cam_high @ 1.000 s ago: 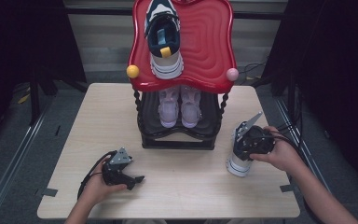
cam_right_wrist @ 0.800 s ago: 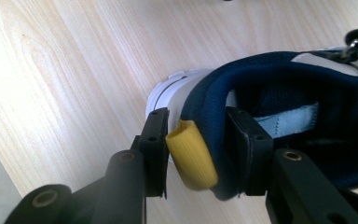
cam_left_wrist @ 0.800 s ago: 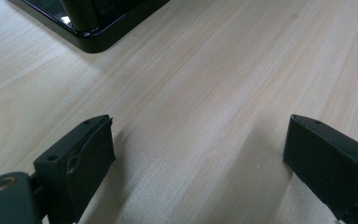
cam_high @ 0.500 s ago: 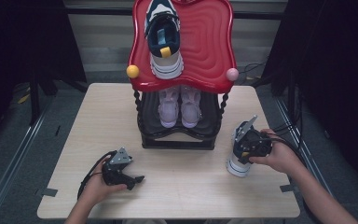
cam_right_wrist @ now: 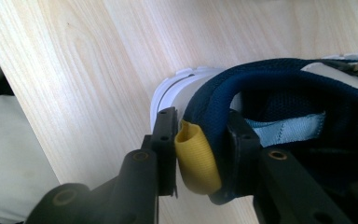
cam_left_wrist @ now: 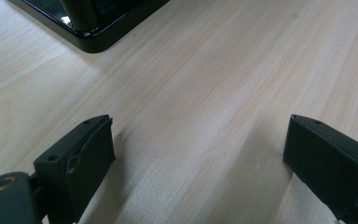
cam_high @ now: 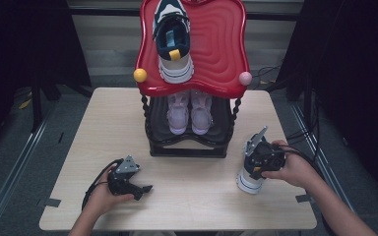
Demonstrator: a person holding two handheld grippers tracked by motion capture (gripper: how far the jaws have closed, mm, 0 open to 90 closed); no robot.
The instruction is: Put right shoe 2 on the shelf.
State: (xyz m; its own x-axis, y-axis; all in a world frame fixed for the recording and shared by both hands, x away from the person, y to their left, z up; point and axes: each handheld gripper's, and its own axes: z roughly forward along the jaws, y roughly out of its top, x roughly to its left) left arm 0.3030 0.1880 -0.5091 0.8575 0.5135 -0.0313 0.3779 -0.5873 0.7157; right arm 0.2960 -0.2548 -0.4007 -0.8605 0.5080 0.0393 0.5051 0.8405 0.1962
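A navy sneaker with a white sole stands on the table at the right, heel toward my right gripper. In the right gripper view the jaws pinch the navy heel collar and its yellow pull tab. One pad of the right gripper is outside the heel and the other inside the shoe. Its jaws have just eased open slightly with the heel still between them. My left gripper rests low on the table at the left. The left gripper is open over bare wood.
A shoe rack stands mid-table with a red wavy top tray that carries the matching navy sneaker. A pale pink pair sits on the black lower shelf. The rack's base corner lies ahead of the left gripper.
My right hand has shifted a little toward the near edge with the sneaker's heel in its jaws. The left hand has stayed put.
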